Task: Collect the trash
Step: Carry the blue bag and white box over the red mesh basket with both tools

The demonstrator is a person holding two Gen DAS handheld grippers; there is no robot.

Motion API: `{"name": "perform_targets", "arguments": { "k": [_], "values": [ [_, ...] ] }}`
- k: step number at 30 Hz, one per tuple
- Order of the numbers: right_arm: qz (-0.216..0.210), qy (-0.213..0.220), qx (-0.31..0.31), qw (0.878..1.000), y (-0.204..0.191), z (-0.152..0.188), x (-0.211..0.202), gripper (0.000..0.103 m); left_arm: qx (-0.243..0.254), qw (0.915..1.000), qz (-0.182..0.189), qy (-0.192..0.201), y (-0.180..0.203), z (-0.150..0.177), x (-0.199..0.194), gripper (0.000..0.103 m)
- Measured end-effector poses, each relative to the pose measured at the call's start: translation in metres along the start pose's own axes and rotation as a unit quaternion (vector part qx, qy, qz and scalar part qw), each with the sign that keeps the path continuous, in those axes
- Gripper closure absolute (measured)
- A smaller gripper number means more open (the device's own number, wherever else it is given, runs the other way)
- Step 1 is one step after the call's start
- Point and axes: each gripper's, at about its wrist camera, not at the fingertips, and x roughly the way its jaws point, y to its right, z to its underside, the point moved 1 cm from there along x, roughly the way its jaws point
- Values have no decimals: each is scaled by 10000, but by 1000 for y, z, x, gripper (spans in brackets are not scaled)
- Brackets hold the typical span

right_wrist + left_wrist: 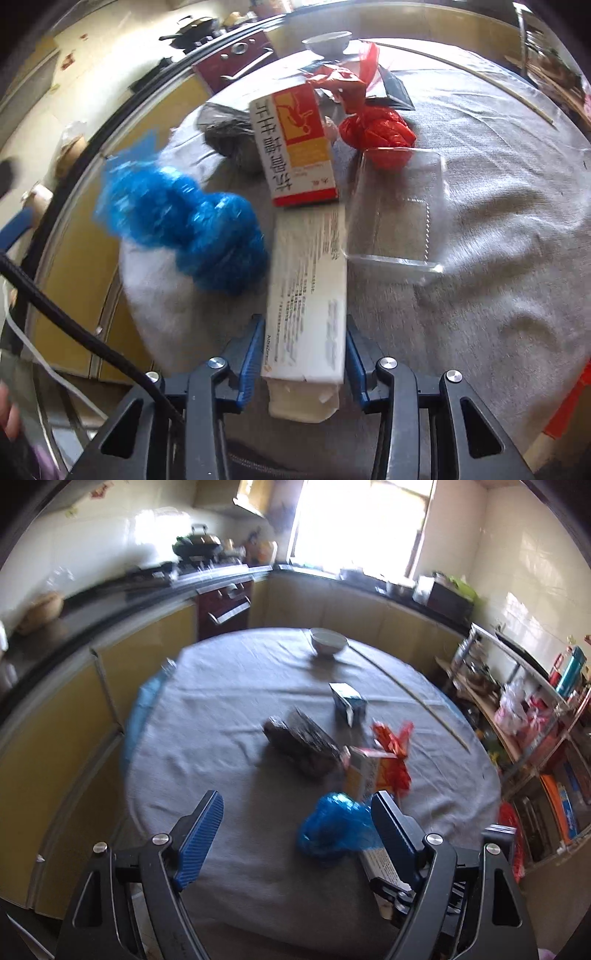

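Right gripper [304, 354]: clamped on white box [308, 291]. Left gripper [295, 829]: wide, above worktop [221, 701]; blue bag [334, 825] between fingers.

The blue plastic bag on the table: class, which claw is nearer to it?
Left. The blue plastic bag lies just inside the open left claw, by its right finger. The right claw grips a white box beside the bag.

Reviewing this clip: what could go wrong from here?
1. The right gripper pinches only the near end of the long white box; it may tip or slip out.
2. Swinging it could knock the blue bag or the clear container beside it.
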Motion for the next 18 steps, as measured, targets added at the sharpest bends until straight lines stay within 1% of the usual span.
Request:
{"name": "perform_targets", "arguments": {
  "k": [3, 8, 10, 11, 12, 13, 15, 17, 18],
  "values": [
    [-243, 63, 31, 9997, 8, 9, -19, 64, 133, 9997, 31, -207, 14, 4, 20, 20],
    [-263, 220, 112, 9993, 25, 15, -37, 66, 426, 9968, -90, -670, 33, 17, 61, 20],
    [-317, 255, 196, 9990, 35, 17, -43, 67, 419, 9958, -90, -807, 34, 21, 71, 34],
    [-356, 268, 234, 9987, 38, 19, -46, 67, 406, 9956, -80, -844, 33, 22, 74, 50],
    [-402, 278, 256, 9985, 41, 19, -48, 67, 382, 9953, -56, -890, 31, 23, 78, 56],
    [-453, 279, 257, 9983, 42, 20, -49, 68, 360, 9954, -68, -888, 29, 23, 79, 57],
    [-460, 301, 243, 9982, 43, 23, -55, 68, 406, 9957, -140, -821, 30, 24, 79, 67],
    [-363, 332, 193, 9986, 43, 24, -54, 68, 429, 9959, -160, -781, 28, 25, 78, 71],
    [-406, 256, 176, 9987, 43, 24, -52, 68, 388, 9961, -142, -775, 27, 25, 77, 73]
  ]
}}
